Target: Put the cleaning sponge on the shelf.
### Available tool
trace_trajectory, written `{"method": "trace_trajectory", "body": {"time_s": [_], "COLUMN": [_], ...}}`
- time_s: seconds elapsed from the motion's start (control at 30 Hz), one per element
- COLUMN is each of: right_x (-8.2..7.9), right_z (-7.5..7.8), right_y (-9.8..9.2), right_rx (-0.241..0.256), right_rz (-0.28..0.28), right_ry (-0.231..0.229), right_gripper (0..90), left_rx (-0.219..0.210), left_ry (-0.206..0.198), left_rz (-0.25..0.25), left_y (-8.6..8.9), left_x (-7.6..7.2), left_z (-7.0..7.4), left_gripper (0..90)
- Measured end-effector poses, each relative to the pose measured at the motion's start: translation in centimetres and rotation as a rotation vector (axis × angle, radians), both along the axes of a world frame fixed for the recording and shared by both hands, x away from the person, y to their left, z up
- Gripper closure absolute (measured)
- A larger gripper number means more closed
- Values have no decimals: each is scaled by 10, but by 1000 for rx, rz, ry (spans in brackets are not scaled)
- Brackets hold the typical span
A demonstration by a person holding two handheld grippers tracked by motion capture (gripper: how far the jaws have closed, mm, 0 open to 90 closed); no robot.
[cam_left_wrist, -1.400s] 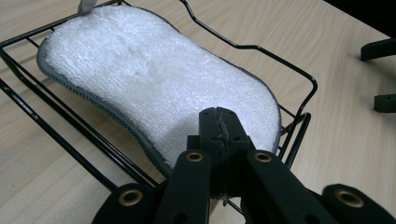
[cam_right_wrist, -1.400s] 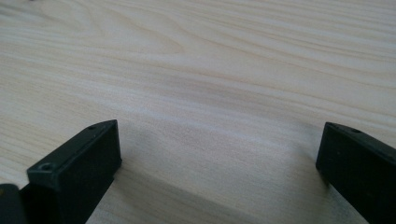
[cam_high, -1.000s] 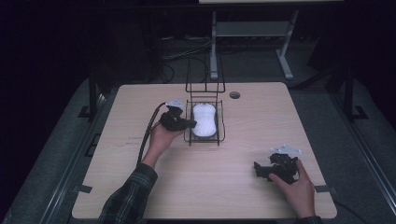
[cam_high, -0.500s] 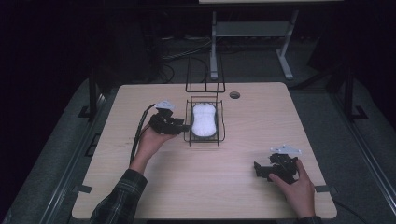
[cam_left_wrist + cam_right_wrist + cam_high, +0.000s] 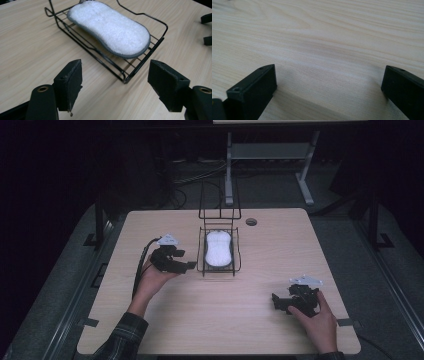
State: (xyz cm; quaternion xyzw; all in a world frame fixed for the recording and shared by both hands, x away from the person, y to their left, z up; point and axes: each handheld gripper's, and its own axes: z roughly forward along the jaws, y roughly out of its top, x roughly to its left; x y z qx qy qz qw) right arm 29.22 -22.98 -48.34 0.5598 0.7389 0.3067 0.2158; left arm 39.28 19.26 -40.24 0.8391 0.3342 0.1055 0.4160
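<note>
- A white, fuzzy, grey-edged sponge (image 5: 218,248) lies flat in a black wire rack (image 5: 202,256) at mid-table (image 5: 250,320), its long axis running away from the person.
- The left gripper (image 5: 186,266), jaws apart, has drawn back from the rack since a second ago and now sits just beside it.
- The right gripper (image 5: 276,302), jaws apart and empty, rests near the right edge.

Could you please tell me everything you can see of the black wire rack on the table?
The wire rack is thin black wire, apparently metal: a shallow rectangular tray with a barred floor, low rails, and a taller wire frame rising at its far end. It sits flat near the middle of the wooden table. A white, peanut-shaped sponge with a grey edge lies flat in it. The open left gripper faces its corner without touching.
</note>
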Motion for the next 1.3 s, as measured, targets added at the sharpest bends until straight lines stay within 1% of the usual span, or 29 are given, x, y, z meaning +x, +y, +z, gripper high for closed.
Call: {"method": "trace_trajectory", "body": {"time_s": [0.07, 0.17, 0.2, 0.23, 0.27, 0.37, 0.43, 0.5, 0.6, 0.7, 0.77, 0.83, 1.03, 1.2, 1.3], "right_x": [0, 0, 0, 0, 0, 0, 0, 0, 0, 0, 0, 0, 0, 0, 0], "right_z": [0, 0, 0, 0, 0, 0, 0, 0, 0, 0, 0, 0, 0, 0, 0], "right_y": [0, 0, 0, 0, 0, 0, 0, 0, 0, 0, 0, 0, 0, 0, 0], "right_rx": [0, -1, 0, -1, 0, 0, 0, 0, 0, 0, 0, 0, 0, 0, 0], "right_rz": [0, 0, 0, 0, 0, 0, 0, 0, 0, 0, 0, 0, 0, 0, 0], "right_ry": [0, 0, 0, 0, 0, 0, 0, 0, 0, 0, 0, 0, 0, 0, 0], "right_gripper": [0, 0, 0, 0, 0, 0, 0, 0, 0, 0, 0, 0, 0, 0, 0], "left_rx": [-1, 4, 11, 31, 35, 29, 38, 43, 59, 56, 71, 62, 64, 62, 76], "left_ry": [-4, -7, -12, -19, -24, -32, -35, -35, -55, -65, -67, -72, -68, -64, -54], "left_rz": [12, 17, 25, 33, 39, 57, 63, 71, 78, 90, 99, 101, 106, 106, 110], "left_y": [3, 7, 8, 9, 11, 16, 19, 22, 27, 33, 34, 37, 46, 51, 55], "left_x": [-5, -10, -12, -14, -17, -24, -31, -37, -44, -51, -55, -60, -76, -87, -93], "left_z": [-2, -4, -5, -5, -5, -6, -8, -10, -12, -13, -14, -14, -20, -24, -29], "left_gripper": [250, 238, 223, 205, 187, 159, 144, 136, 135, 134, 133, 133, 133, 133, 133]}}
